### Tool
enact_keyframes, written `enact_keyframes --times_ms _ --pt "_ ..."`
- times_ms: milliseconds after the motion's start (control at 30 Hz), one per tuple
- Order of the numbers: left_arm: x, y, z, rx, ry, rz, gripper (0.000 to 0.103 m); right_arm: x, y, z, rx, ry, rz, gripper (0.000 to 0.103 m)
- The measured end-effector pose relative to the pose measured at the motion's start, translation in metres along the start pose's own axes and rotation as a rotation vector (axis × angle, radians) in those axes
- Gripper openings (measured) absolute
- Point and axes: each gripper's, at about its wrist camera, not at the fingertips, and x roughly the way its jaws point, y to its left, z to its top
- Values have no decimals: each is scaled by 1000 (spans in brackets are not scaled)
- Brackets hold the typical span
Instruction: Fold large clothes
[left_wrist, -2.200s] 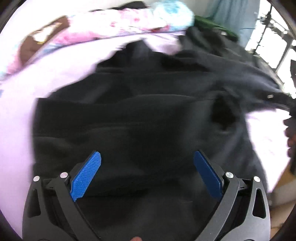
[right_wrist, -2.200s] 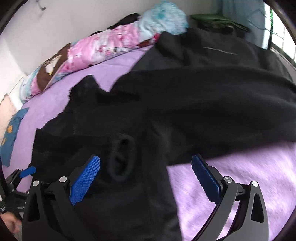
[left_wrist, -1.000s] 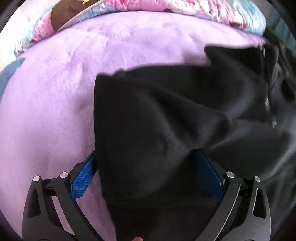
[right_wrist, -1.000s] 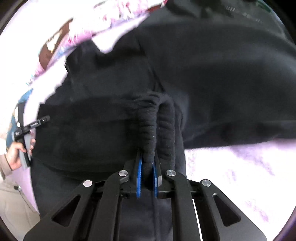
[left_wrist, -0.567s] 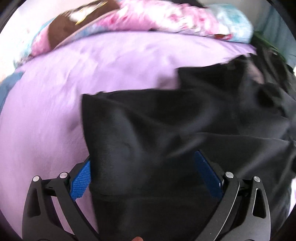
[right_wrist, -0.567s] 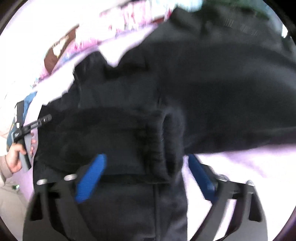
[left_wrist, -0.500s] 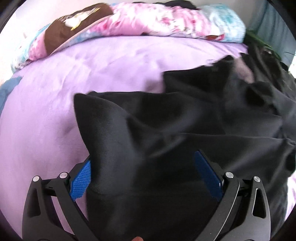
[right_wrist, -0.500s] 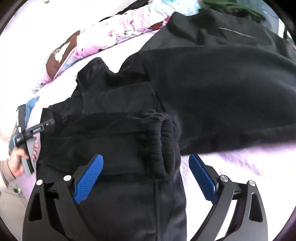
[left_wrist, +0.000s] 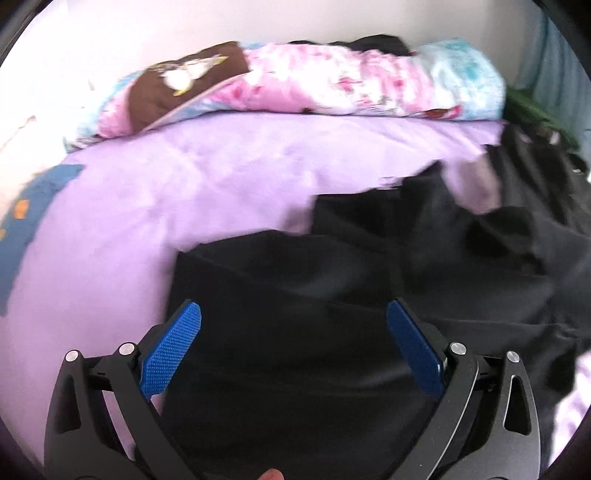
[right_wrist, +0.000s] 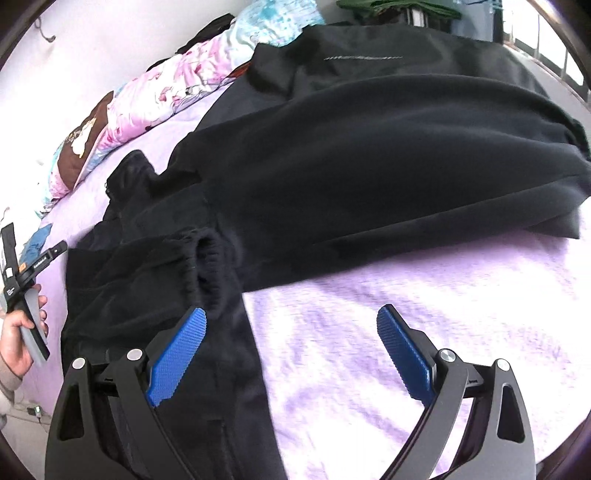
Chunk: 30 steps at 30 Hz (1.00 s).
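black fleece fills both views: the large black garment (right_wrist: 369, 155) lies spread on the lilac bedspread (right_wrist: 424, 295). the right gripper (right_wrist: 291, 343) stands with its jaws spread wide and nothing clamped; a ribbed cuff (right_wrist: 210, 273) of the garment lies just ahead of its left blue pad, and bare bedspread shows between the pads. the left gripper (left_wrist: 293, 347) is also spread wide, its pads apart over dark cloth with no fold pinched. beyond it, a rolled pink floral quilt (left_wrist: 332, 85) lies along the far edge of the bed. no container shows in either view.
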Motion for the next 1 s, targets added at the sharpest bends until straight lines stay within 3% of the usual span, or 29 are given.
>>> enact_keyframes --times_ms 167,300,500,667,833,1000 --pt "13 30 3 18 35 9 97 -6 -10 -6 18 -4 -8 92" --pt "9 17 9 30 29 -37 97 -8 -16 -6 15 -4 -22 92" --pt "-5 -57 23 5 48 -234 97 -20 -39 19 -6 -36 -76 92" --pt "-11 -146 18 29 76 -378 97 -28 -69 49 -18 -65 -130 92" --pt "-5 -219 7 92 89 -441 97 -34 -101 71 -15 -78 -181 92" --pt "8 -268 -1 174 94 -457 97 -40 -133 87 -32 -69 -242 92"
